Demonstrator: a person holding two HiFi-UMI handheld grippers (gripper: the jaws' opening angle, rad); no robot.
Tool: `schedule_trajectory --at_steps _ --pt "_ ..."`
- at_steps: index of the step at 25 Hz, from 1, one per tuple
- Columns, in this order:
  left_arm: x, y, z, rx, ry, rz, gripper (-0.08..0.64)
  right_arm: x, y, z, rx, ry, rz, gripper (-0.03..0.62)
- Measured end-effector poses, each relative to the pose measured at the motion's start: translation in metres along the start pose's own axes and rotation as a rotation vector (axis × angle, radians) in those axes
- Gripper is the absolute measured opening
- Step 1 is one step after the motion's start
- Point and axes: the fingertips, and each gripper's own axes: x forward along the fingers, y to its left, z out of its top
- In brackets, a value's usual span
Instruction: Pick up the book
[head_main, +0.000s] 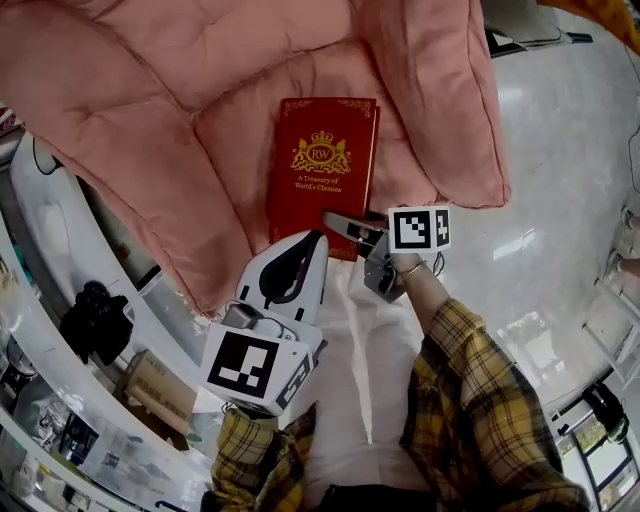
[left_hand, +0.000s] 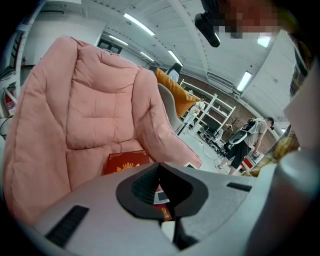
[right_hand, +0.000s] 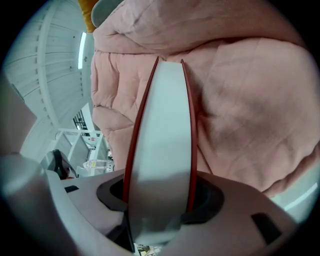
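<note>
A red hardcover book (head_main: 322, 170) with a gold crest lies flat on the seat of a pink padded chair (head_main: 150, 120). My right gripper (head_main: 345, 225) is at the book's near right corner. In the right gripper view the white page edge of the book (right_hand: 165, 150) fills the gap, and both red covers touch the dark pads, so it is shut on the book. My left gripper (head_main: 318, 238) hovers just short of the book's near edge with its tips together and nothing held. The left gripper view shows the book (left_hand: 125, 162) beyond its jaws.
The chair's arm cushions rise on both sides of the book. A glossy white floor (head_main: 560, 150) lies to the right. Cluttered shelving (head_main: 95, 320) runs along the left. In the left gripper view a person (left_hand: 245, 142) stands far off by racks.
</note>
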Motion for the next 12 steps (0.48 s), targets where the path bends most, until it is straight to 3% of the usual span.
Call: schedule_trajectory --at_steps 12 --pt "-0.037 -0.019 0.054 -0.014 -0.089 -0.001 0.005 -0.033 0.086 0.006 -0.074 -0.007 0.045 0.259"
